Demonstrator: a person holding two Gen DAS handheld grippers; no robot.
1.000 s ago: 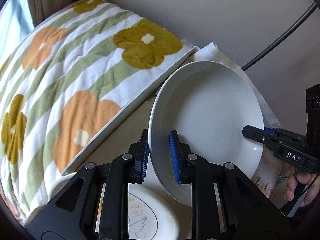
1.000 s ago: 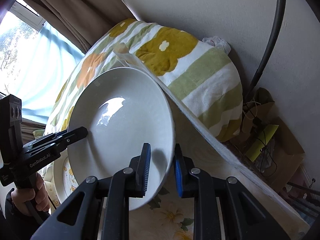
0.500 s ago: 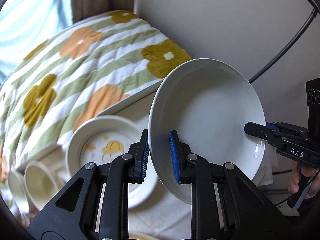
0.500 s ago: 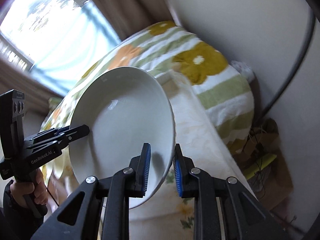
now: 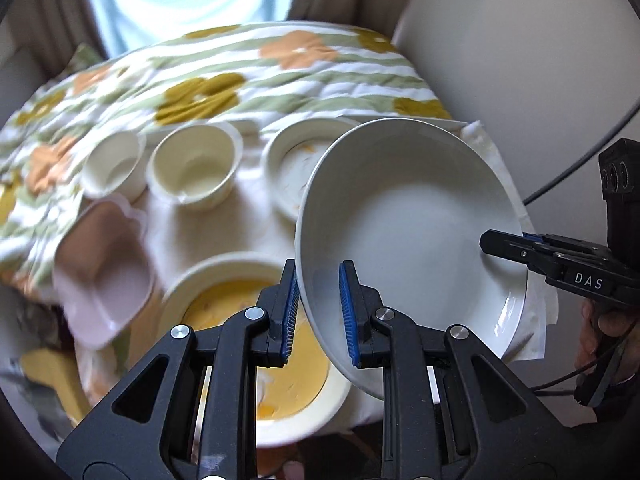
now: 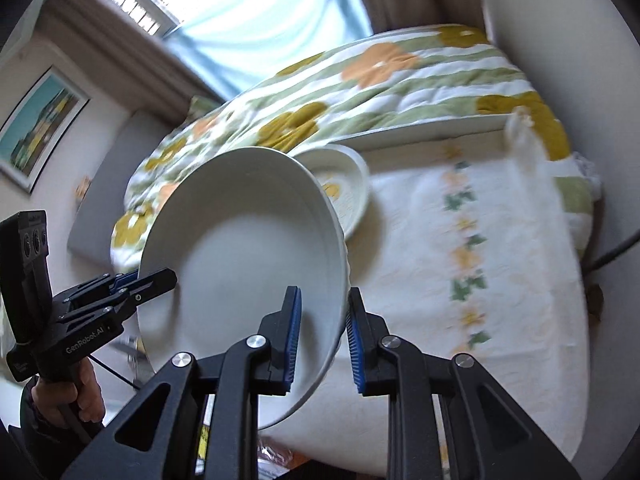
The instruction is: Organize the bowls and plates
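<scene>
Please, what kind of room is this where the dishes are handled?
Probably a bedroom in a home: a floral quilt lies on what looks like a bed, a curtained window stands behind it, and a framed picture hangs on the wall.

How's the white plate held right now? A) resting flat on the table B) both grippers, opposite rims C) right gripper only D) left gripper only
B: the left gripper pinches the white plate at one rim while the right gripper clamps the opposite rim, and the plate is tilted in the air above the table.
</scene>
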